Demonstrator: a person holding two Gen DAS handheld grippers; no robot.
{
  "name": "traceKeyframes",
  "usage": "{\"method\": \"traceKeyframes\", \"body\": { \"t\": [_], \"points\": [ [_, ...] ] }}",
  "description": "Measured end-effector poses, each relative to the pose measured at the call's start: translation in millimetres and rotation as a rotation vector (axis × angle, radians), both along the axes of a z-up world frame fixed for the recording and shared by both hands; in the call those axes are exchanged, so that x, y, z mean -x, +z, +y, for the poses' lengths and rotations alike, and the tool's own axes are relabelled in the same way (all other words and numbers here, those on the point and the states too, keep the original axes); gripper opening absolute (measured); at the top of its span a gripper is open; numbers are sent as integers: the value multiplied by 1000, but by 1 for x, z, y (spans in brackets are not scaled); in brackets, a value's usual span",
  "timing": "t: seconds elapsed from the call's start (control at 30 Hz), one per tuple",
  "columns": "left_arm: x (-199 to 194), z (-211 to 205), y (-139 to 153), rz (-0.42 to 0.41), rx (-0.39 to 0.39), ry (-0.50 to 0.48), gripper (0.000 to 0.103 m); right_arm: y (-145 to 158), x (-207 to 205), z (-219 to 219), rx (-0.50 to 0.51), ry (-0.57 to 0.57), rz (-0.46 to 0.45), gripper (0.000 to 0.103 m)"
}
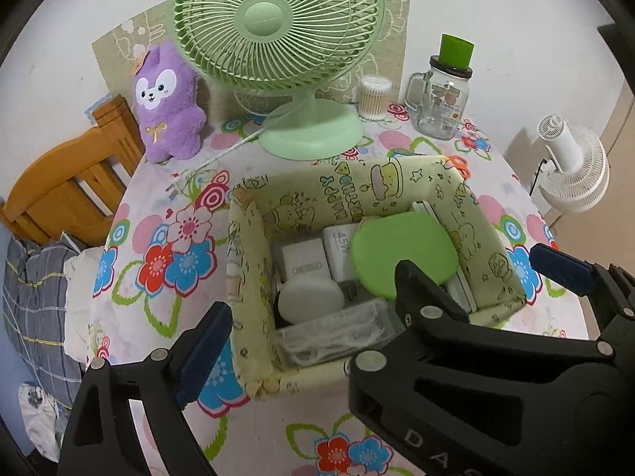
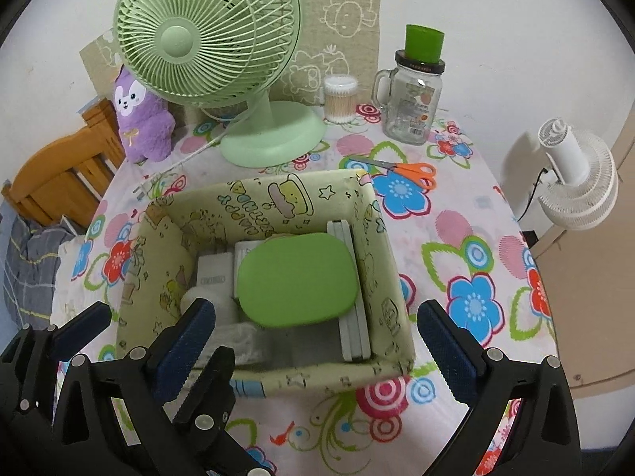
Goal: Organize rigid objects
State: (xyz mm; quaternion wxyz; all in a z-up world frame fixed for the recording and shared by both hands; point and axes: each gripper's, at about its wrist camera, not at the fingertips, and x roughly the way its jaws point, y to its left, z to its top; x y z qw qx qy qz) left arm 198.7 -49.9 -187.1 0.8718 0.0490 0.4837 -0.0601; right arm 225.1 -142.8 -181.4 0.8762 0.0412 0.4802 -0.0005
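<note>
A yellow-green fabric box [image 1: 496, 246] [image 2: 166, 254] stands on the flowered tablecloth. Inside lie a flat green case [image 1: 401, 248] [image 2: 297, 281], white chargers [image 1: 305, 260] [image 2: 214, 269], a white round disc [image 1: 309, 299], a clear plastic box [image 1: 337, 337] and a white slab [image 2: 353, 317] along the right wall. My left gripper [image 1: 381, 317] is open and empty, hovering over the box's near side. My right gripper [image 2: 317, 341] is open and empty, fingers straddling the box's near wall. Orange scissors [image 2: 408, 170] lie behind the box.
A green desk fan [image 1: 313, 131] [image 2: 274, 135], purple plush [image 1: 168, 99] [image 2: 139, 119], cotton-swab tub [image 1: 373, 97] [image 2: 339, 99] and glass mug jar with green cup [image 1: 442, 103] [image 2: 412, 103] stand at the back. A wooden chair [image 1: 71, 182] and a white fan [image 2: 575, 182] flank the table.
</note>
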Motion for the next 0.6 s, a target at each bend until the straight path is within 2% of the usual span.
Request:
{"method": "traceKeyframes", "body": {
  "t": [0.6],
  "points": [
    [42,32,18,-17,-2,60,94,24,56,-15,35,-41,-42,103]
  ]
}}
